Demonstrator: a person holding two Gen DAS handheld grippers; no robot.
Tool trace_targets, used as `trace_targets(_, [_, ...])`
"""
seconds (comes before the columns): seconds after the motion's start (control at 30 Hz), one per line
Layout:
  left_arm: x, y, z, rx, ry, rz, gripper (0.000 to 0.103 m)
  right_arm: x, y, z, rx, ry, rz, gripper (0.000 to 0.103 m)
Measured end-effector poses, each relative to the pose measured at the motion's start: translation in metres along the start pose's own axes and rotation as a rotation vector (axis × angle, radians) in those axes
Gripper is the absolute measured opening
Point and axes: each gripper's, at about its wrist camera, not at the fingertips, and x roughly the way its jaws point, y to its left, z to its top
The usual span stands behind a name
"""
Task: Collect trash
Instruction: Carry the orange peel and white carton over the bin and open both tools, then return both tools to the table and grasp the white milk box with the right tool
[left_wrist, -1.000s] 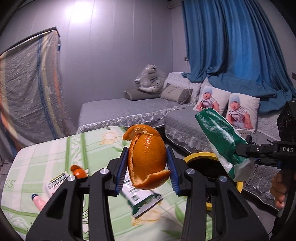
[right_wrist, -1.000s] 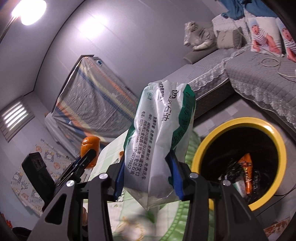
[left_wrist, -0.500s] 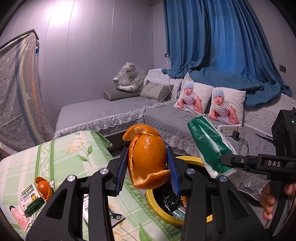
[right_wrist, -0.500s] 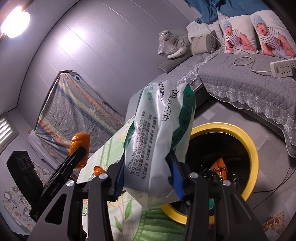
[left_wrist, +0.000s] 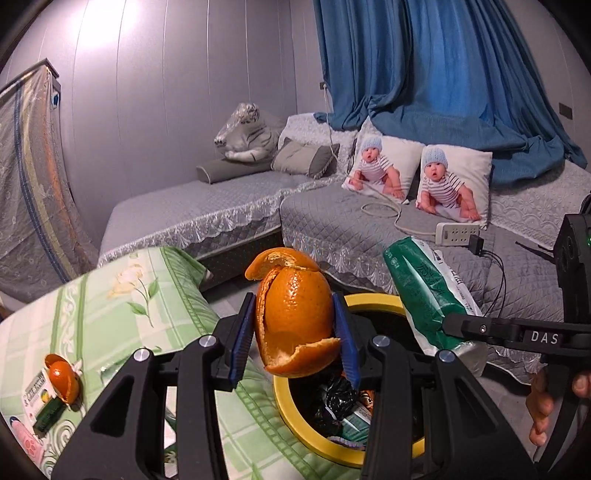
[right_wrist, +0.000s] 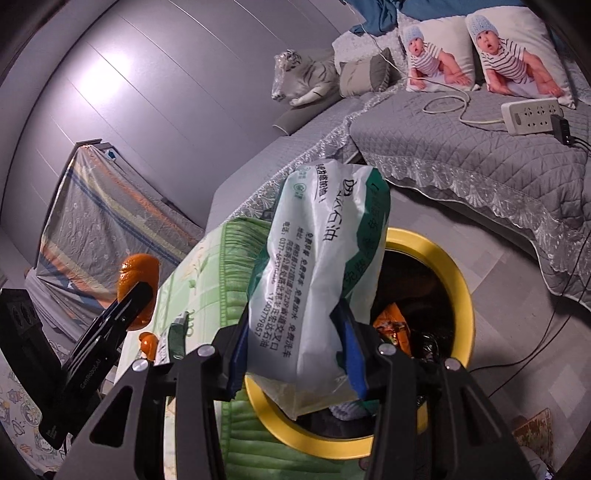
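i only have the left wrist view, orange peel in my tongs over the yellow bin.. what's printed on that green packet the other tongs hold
Observer: On the right wrist view the green and white packet shows a white face with black Chinese print and a number string.
Operator: is it over the bin
Observer: Its lower end overlaps the near rim of the yellow bin in that view.
Operator: what's in the bin on that side
Observer: An orange wrapper lies inside, beside black crumpled plastic.
Operator: how does my peel look from there
Observer: The orange peel sticks up beyond the left tongs, over the green cloth.
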Motion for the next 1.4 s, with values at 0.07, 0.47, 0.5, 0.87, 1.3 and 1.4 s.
trace_targets(0.07, [0.013,0.000,-0.003,-0.010,0.031,-0.018,0.039,0.004,-0.004,-0.001,0.006,0.015,-0.007,0.042])
trace_targets(0.47, [0.068,0.008,-0.021,-0.063,0.193,-0.056,0.044,0.021,-0.021,0.002,0.039,0.055,-0.081,0.043])
trace_targets(0.5, [0.069,0.009,-0.020,-0.066,0.190,-0.055,0.045,0.022,-0.022,0.002,0.040,0.058,-0.080,0.045])
trace_targets(0.87, [0.038,0.039,-0.012,-0.193,0.101,-0.021,0.090,-0.005,-0.022,0.010,0.067,-0.035,-0.093,0.067])
trace_targets(1.3, [-0.111,0.139,-0.012,-0.327,-0.198,0.225,0.095,-0.005,0.085,-0.014,-0.275,-0.018,0.193,0.096])
trace_targets(1.4, [-0.153,0.180,-0.029,-0.344,-0.226,0.380,0.095,0.015,0.130,-0.034,-0.427,0.044,0.213,0.096])
